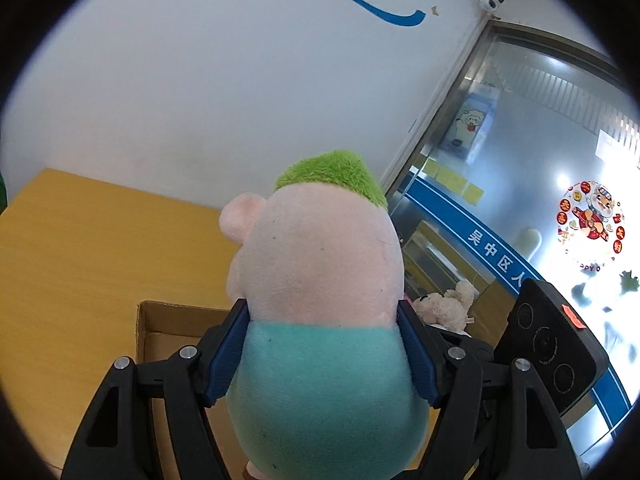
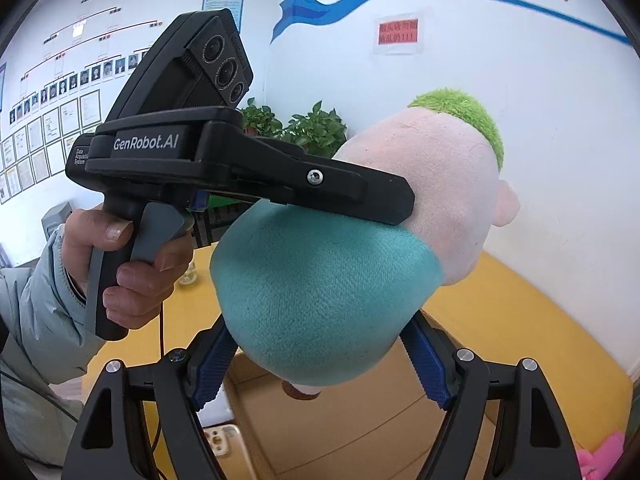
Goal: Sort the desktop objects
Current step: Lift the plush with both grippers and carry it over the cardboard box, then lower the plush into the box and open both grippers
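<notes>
White walls with a blue painted stripe back the yellow desk (image 1: 72,248). Both the left tongs (image 1: 322,360) and right tongs (image 2: 316,364) clench the pink plush doll with green hair and teal body (image 1: 320,280), held aloft above the open brown cardboard box (image 2: 360,432). Keep both grips even and lower it squarely inside.

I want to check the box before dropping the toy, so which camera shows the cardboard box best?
The right wrist view: the cardboard box lies open below the plush toy, showing its floor and walls. The left wrist view shows only a corner of the box, mostly hidden behind the toy and jaws.
</notes>
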Action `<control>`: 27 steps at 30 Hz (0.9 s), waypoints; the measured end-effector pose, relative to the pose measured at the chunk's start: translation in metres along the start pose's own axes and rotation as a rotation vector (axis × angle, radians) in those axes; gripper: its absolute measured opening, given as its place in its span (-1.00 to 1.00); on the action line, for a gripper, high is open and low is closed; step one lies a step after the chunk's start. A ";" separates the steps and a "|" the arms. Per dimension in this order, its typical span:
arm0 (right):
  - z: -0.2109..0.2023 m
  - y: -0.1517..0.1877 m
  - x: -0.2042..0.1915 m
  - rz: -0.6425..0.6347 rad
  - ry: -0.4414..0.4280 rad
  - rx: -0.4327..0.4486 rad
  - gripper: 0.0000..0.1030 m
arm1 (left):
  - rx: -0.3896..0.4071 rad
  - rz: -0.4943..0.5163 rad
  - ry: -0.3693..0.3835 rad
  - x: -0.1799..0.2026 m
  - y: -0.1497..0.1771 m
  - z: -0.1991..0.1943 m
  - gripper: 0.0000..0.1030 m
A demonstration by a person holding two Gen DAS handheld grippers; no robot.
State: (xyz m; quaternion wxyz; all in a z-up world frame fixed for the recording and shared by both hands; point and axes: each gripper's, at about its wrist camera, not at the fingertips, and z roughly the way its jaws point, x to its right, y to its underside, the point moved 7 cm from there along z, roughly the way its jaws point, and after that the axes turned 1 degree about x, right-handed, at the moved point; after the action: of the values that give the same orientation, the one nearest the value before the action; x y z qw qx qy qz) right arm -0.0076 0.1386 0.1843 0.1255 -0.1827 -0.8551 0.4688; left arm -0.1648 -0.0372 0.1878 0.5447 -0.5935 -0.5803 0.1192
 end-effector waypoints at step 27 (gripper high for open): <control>0.201 0.193 0.098 0.389 -0.237 -0.304 0.59 | -0.382 -0.219 -0.232 -0.173 0.102 0.160 0.43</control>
State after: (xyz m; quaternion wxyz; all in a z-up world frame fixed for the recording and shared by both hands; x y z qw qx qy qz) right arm -0.1358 0.1243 -0.0808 -0.0966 -0.3042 -0.8732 0.3682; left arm -0.2826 -0.0705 -0.0379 0.3621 -0.6016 -0.7119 0.0147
